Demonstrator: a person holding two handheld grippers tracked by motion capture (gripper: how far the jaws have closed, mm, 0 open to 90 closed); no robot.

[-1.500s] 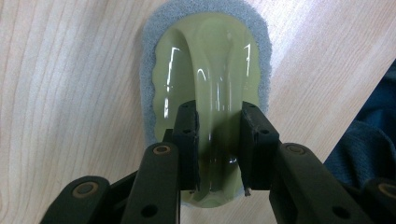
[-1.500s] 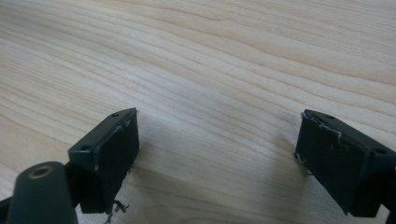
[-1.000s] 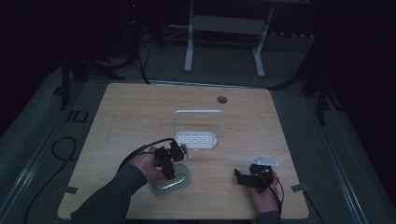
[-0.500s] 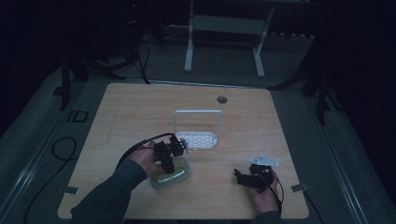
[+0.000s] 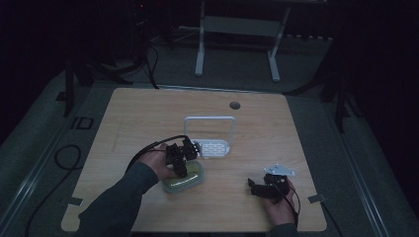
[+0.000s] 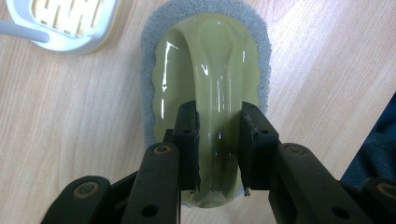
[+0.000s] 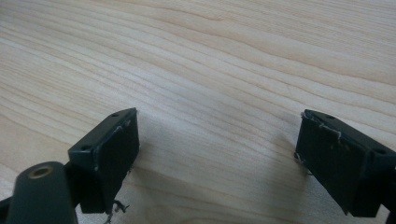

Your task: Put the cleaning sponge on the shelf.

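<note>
My left gripper (image 6: 218, 140) now pinches the glossy green handle of the scrubbing sponge (image 6: 210, 70), which lies flat on the table (image 5: 148, 118) just in front of the white soap dish (image 5: 212, 147); a second ago that hand sat slightly farther left. My right gripper (image 7: 217, 154) stays put, jaws spread wide over bare wood.

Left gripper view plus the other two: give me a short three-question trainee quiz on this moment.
1. What does the left tool clamp?
2. True or false: the right tool holds something.
3. In the high view, the white plastic soap rack lies: A) beyond the scrubber, B) at the table's front edge.

Key:
1. The glossy green handle of the grey-padded scrubber.
2. False; its jaws stand open over bare wood.
3. A.
</note>
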